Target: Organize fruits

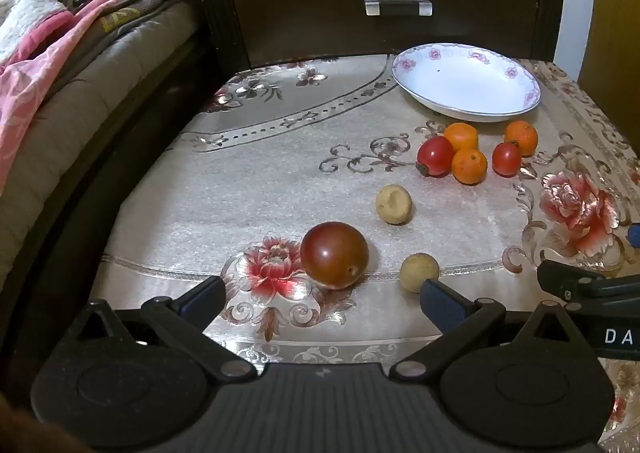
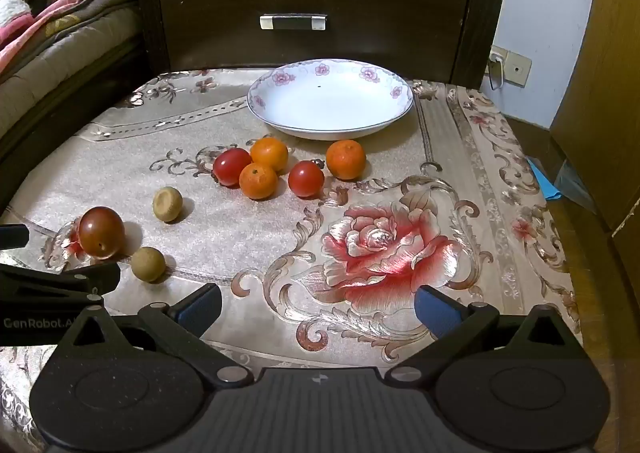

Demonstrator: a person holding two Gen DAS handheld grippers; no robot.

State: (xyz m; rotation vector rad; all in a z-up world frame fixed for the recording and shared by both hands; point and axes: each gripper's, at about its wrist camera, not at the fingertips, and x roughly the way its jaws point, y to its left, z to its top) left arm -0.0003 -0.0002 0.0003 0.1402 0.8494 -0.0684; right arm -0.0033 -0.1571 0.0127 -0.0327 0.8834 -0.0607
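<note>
Your left gripper (image 1: 320, 293) tilts down over the near left part of the table, fingers spread wide with nothing between them — the dark tomato (image 1: 334, 254) sits just beyond the gap and a tan fruit (image 1: 419, 272) lies just by the right fingertip. Your right gripper (image 2: 318, 307) tilts down the same way over the near right, fingers equally wide and empty, above the big red rose on the cloth (image 2: 384, 245).

The rest of the fruit is farther out: a second tan fruit (image 1: 393, 205) past the tomato, then a cluster of three oranges (image 2: 258, 180) and two red tomatoes (image 2: 306, 178) close together, some touching. Behind them at the far edge stands the white plate (image 2: 260, 101), empty but for a small dark speck — dirt or a chip, hard to tell.

A dark drawer (image 2: 312, 1) with a metal handle backs the table. A bed with piled blankets (image 1: 60, 33) runs along the left; a wall socket (image 2: 508, 67) shows at the right.
</note>
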